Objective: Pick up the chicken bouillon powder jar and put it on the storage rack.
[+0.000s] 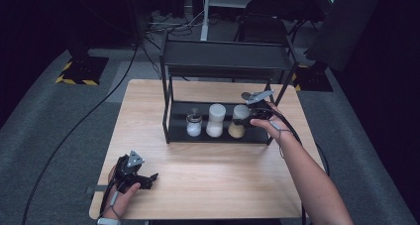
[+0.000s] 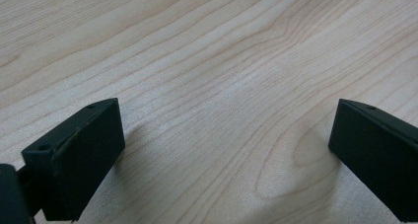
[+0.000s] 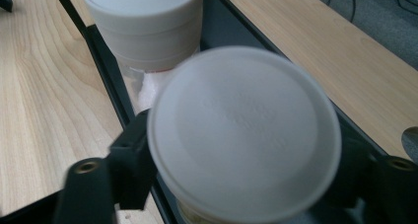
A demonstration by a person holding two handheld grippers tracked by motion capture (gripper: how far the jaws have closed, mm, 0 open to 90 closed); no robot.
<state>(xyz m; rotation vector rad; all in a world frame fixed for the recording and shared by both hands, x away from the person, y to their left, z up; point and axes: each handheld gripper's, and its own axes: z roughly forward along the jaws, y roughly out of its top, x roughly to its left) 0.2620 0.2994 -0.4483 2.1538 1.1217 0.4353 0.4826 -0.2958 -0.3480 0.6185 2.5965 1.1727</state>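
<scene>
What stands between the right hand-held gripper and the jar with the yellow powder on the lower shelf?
Nothing visible does. The right hand-held gripper already has its jaws on both sides of the jar; the white-lidded jar stands beside it, not in between.

Light falls from above onto the counter (image 1: 208, 175), whose pale wood is the brightest area in the high view, while the floor and the room beyond its far edge sink into near black. That view is soft and a little grainy, with fine detail lost on the shelf rack (image 1: 225, 61). In the left gripper view the wood grain is sharp at the middle, and each of the fingers (image 2: 79, 160) casts a soft shadow on the counter. In the right gripper view the close white lid (image 3: 244, 135) is blurred and evenly lit, without glare, perhaps too near to focus; the counter behind it stays fairly crisp.
</scene>
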